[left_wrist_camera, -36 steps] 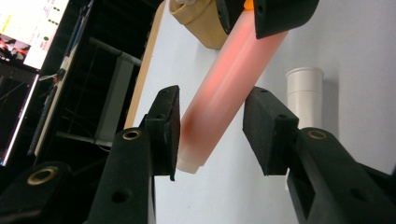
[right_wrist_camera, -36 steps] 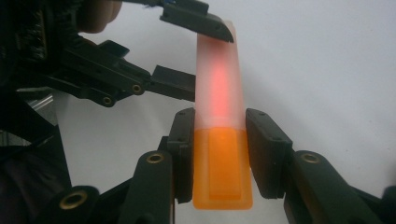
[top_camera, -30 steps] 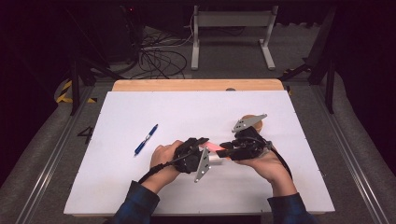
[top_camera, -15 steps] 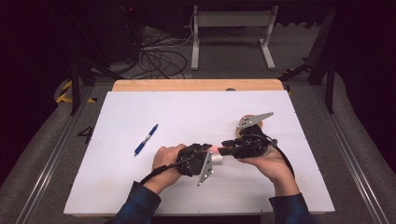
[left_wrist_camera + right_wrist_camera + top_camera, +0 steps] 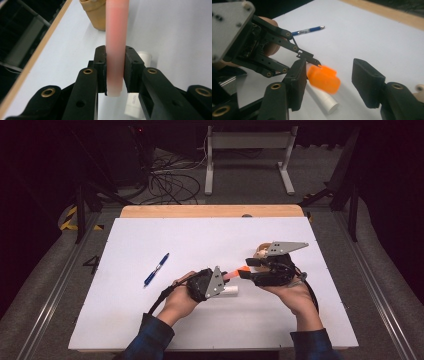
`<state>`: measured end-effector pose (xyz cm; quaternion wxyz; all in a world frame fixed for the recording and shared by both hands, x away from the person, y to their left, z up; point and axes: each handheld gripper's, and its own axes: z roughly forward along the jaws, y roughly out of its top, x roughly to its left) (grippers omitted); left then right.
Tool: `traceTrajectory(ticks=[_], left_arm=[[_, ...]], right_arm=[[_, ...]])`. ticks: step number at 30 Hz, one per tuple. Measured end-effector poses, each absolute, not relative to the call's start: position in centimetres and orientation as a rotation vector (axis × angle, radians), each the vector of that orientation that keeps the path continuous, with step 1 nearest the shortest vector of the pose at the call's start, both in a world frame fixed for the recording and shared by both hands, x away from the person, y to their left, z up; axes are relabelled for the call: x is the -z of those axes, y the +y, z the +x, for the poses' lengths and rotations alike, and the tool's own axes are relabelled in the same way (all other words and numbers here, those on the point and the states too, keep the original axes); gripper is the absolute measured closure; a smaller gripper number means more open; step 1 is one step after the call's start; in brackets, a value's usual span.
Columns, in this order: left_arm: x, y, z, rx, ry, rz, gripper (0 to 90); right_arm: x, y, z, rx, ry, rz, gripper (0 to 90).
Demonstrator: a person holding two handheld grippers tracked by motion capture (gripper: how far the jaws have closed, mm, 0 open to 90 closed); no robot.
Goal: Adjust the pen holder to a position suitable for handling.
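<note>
A pink tube [image 5: 117, 45] sticks out between the pads of my left gripper [image 5: 115, 72], which is shut on its lower end. In the high view my left gripper [image 5: 225, 277] holds the pink tube [image 5: 231, 275] pointing right toward my right gripper [image 5: 243, 270]. An orange cap [image 5: 323, 78], blurred, sits at the tube's tip between the jaws of my right gripper [image 5: 331, 75]. Those jaws have just been opening; the pads stand wide and do not press on the cap.
A white cylinder [image 5: 230, 291] lies on the white table [image 5: 200, 240] under the two grippers. A blue pen [image 5: 156, 269] lies to the left. A tan object [image 5: 260, 252] sits just behind my right gripper. A wooden strip [image 5: 210, 211] edges the far side.
My right gripper's jaws have spread apart around the orange cap. My left gripper has closed tighter on the pink tube. Both hands stay in about the same place.
</note>
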<state>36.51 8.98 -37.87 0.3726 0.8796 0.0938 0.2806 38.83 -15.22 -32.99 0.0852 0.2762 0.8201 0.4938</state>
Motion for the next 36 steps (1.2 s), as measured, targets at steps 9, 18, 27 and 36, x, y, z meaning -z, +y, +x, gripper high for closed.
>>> traceTrajectory(ticks=[9,18,27,36], left_arm=[[38.0,8.7,37.9,-0.569,0.348,2.129,75.4],[38.1,7.6,38.6,-0.497,0.377,2.069,75.4],[38.1,5.9,39.7,-0.441,0.371,2.019,75.4],[37.2,3.7,40.8,-0.397,0.342,1.956,75.4]], right_arm=[[32.8,-16.3,37.8,-1.527,2.344,0.790,33.0],[33.1,-19.0,37.2,-1.569,2.244,0.804,19.8],[34.0,-21.1,36.9,-1.532,2.174,0.848,13.8],[34.6,-22.5,36.6,-1.543,2.149,0.867,9.6]])
